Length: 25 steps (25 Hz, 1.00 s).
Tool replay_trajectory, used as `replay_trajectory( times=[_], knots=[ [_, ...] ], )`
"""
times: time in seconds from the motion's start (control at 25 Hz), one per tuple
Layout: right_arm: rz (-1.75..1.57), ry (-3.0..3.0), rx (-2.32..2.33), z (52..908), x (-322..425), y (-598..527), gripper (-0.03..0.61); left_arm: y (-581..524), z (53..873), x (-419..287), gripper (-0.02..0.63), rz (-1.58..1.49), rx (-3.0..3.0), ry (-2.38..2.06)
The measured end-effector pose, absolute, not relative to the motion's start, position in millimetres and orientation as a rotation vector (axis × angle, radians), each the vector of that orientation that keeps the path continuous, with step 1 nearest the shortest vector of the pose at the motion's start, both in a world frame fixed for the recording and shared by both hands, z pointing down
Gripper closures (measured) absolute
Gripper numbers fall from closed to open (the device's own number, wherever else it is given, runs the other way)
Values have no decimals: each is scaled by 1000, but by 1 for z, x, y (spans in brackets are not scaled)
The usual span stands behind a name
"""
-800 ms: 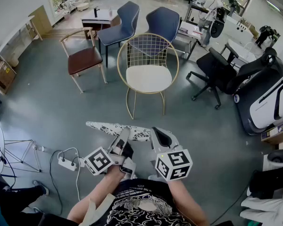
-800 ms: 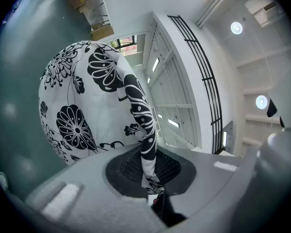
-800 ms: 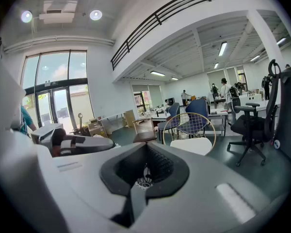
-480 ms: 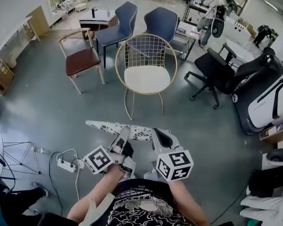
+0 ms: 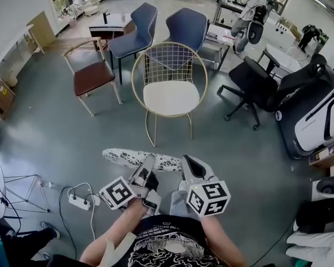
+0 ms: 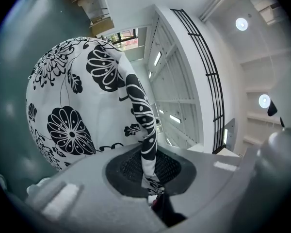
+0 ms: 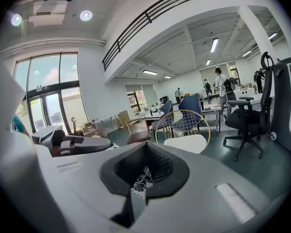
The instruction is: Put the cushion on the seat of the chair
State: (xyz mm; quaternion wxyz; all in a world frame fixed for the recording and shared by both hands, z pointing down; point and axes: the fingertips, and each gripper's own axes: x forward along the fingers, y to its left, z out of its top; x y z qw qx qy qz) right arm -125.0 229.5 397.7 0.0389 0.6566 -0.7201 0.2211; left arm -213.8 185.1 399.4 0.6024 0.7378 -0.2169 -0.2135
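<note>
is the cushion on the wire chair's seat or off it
Off it. The cushion is held in the air, left gripper and right gripper shut on its edge, short of the wire chair, whose white seat is bare.

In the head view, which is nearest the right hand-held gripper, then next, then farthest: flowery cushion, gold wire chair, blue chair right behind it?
1. Flowery cushion, pinched in the right hand-held gripper.
2. Gold wire chair, straight ahead.
3. Blue chair, behind the gold one, farthest.
</note>
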Motion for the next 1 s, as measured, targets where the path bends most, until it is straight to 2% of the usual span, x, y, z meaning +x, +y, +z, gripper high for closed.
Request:
replay_trajectory(
  times=[0.84, 1.0],
  knots=[
    [810, -2282, 1952, 410, 23, 114, 581, 72, 423, -81, 600, -314, 1793, -665],
    [833, -2296, 1952, 413, 53, 104, 581, 63, 420, -45, 599, -365, 1744, -633]
  ],
)
